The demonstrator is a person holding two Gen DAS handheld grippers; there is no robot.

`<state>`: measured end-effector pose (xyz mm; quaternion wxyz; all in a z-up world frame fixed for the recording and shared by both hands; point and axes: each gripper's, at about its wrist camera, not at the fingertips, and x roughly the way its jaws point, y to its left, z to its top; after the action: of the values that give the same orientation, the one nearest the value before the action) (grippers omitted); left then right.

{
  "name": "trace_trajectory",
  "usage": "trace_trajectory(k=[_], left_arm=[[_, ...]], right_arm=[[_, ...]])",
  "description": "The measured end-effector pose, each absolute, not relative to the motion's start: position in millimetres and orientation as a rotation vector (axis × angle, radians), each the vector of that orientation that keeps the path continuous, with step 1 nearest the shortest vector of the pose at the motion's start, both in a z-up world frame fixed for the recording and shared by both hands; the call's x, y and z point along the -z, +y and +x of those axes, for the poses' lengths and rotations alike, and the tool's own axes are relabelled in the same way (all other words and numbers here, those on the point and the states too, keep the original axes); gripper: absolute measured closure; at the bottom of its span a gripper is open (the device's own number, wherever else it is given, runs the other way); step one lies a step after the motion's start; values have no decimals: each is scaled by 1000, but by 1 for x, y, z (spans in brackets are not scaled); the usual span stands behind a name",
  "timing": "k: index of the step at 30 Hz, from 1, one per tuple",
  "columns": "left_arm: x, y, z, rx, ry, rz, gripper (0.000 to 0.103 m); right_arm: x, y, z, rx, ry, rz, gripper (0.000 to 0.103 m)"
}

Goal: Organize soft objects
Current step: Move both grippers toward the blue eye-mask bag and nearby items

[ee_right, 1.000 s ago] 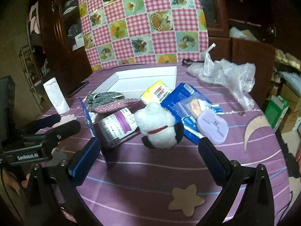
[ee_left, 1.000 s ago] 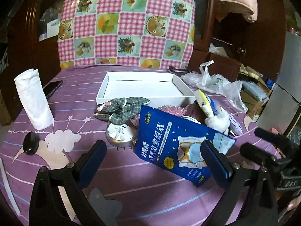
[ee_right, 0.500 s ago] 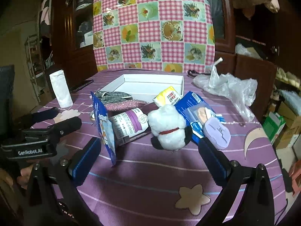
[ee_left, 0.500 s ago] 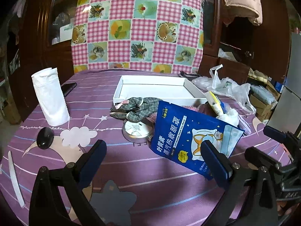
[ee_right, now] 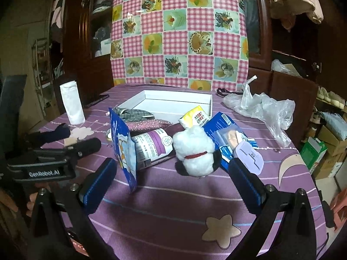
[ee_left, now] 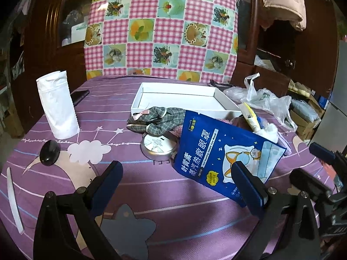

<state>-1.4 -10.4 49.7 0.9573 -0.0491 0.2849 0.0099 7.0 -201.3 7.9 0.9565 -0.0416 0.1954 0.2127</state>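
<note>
A white plush toy with a red collar (ee_right: 195,152) lies on the purple tablecloth, just beyond my open, empty right gripper (ee_right: 173,179). A grey plaid fabric piece with a pink bow (ee_left: 151,120) and a pink fuzzy item (ee_right: 147,124) lie in front of an empty white tray (ee_left: 184,99). A blue eye-mask pouch (ee_left: 223,158) stands tilted against the pile, close to the right finger of my open, empty left gripper (ee_left: 180,184). The plush shows partly behind the pouch in the left wrist view (ee_left: 267,130).
A white paper roll (ee_left: 57,106), a dark phone (ee_left: 79,96) and a black spoon (ee_left: 49,152) lie at the left. A round metal tin (ee_left: 158,148), a purple-labelled jar (ee_right: 151,149), a yellow packet (ee_right: 195,117), a blue box (ee_right: 227,134) and a plastic bag (ee_right: 260,106) crowd the middle and right.
Both grippers have pulled back and risen a little, so the pile looks smaller and farther away. Both stay open. Nothing on the table has moved.
</note>
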Motion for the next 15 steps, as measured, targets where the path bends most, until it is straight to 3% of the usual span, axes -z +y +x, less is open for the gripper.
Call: trace_trajectory(k=[5,15], left_arm=[[-51,-6,-2,2,574,-132,2],[-48,-4,0,-26,567,-135,2]], right_arm=[[-8,-206,12,-471,409,-55,21],[0,-213,33,-610,499,64,21]])
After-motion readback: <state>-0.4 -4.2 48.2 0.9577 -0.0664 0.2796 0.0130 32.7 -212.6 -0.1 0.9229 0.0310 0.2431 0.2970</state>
